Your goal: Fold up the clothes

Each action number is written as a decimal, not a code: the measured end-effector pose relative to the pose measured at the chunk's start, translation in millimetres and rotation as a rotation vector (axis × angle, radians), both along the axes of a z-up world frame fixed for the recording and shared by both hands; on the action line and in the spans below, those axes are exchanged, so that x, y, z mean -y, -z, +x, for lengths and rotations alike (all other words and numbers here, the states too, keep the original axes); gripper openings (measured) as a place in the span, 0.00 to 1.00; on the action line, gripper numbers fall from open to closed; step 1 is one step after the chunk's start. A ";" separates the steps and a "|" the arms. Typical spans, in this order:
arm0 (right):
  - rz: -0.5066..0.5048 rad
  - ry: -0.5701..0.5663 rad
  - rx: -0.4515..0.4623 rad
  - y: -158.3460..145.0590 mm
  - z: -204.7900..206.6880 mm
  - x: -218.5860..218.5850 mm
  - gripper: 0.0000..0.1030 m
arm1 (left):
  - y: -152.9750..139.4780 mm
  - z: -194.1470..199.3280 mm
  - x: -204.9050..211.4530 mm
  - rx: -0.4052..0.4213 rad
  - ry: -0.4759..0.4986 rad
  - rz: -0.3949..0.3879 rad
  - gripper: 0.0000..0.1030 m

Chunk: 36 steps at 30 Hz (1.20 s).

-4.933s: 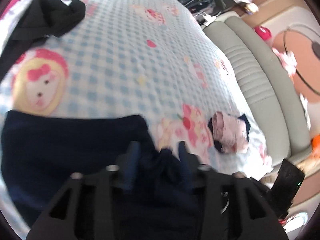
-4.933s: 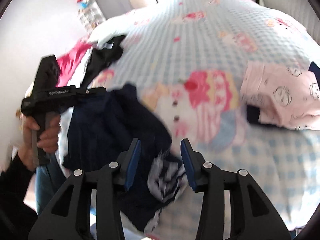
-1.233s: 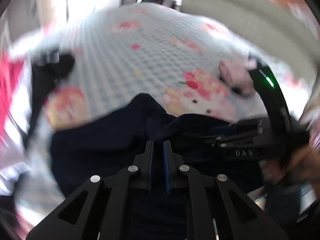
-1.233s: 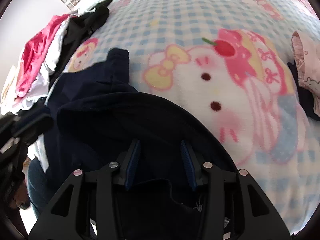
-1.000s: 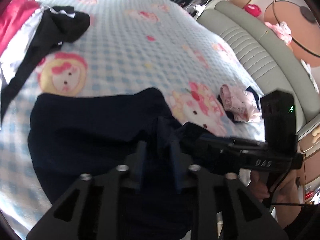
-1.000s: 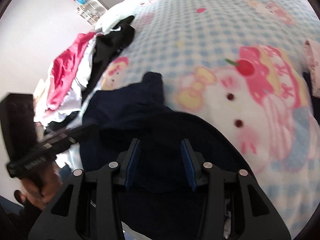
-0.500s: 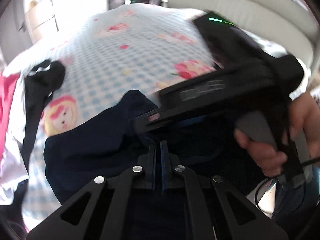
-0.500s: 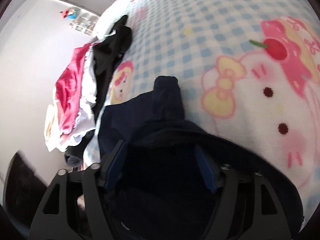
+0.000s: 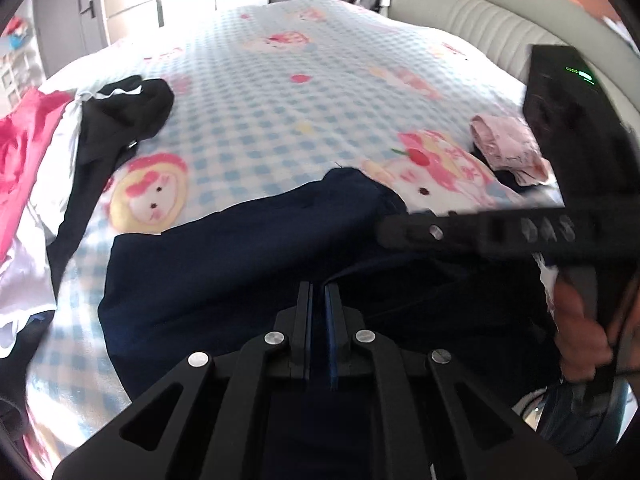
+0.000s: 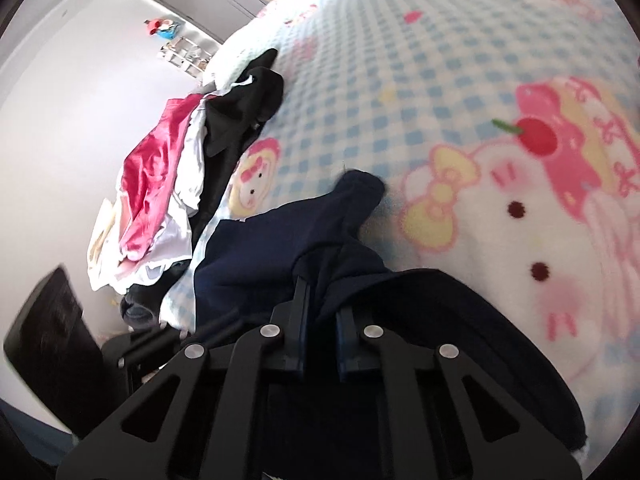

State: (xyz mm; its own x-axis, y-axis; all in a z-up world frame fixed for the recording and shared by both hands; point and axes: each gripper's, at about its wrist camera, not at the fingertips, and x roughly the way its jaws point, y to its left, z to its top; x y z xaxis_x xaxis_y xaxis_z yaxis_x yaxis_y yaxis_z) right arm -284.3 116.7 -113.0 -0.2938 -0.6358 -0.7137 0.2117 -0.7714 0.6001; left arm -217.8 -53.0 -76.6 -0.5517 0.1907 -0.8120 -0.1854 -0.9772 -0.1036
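A bedroom: a blue-and-white checked fleece blanket with pink cartoon-cat prints (image 9: 256, 92) covers the bed and serves as the folding surface. At its left edge lies a heap of crumpled pink, white and black clothes (image 9: 52, 148), not yet folded. Next, at the near edge, the dark navy garment (image 9: 224, 256) lies spread on the blanket, one narrow part reaching up toward the cat print. The left gripper (image 9: 318, 320) has its blue-lined fingers pressed almost together on a raised fold of that navy cloth; a second ago they stood apart above it. To the right, the right gripper (image 10: 320, 328), open half a second ago, now pinches a ridge of the same garment between narrowed fingers. With both grips newly taken, the garment seems ready to be lifted and folded over. At far right a small pink-and-navy folded garment (image 9: 508, 148) rests on the blanket, apparently already done.
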 end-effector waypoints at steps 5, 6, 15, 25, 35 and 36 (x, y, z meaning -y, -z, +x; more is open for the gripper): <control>-0.008 -0.027 -0.035 -4.3 9.3 1.3 0.25 | -11.6 4.1 -7.4 -0.036 0.016 0.072 0.07; -0.017 -0.021 -0.024 -2.4 9.5 0.5 0.37 | -15.0 7.9 -8.9 -0.056 0.019 0.074 0.06; -0.036 0.109 -0.007 -2.7 12.6 -46.4 0.40 | -21.5 15.8 3.5 -0.064 0.011 0.143 0.03; 0.248 0.144 0.048 5.7 40.0 -94.9 0.63 | -2.5 -6.6 -19.0 0.047 0.175 0.035 0.17; 0.216 0.224 -0.082 -25.6 26.5 -123.8 0.14 | -26.7 -87.8 -2.6 0.020 -0.020 0.244 0.08; 0.206 0.267 -0.101 -31.4 24.2 -132.9 0.15 | -26.6 -86.8 1.2 0.021 -0.029 0.255 0.20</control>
State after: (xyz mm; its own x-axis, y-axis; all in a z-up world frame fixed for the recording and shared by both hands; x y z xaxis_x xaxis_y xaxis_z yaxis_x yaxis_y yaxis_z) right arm -260.1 249.6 -81.6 -0.5060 -0.3731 -0.7777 0.0368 -0.9101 0.4127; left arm -304.5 -54.2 -50.0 -0.5430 0.3754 -0.7511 -0.1530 -0.9238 -0.3511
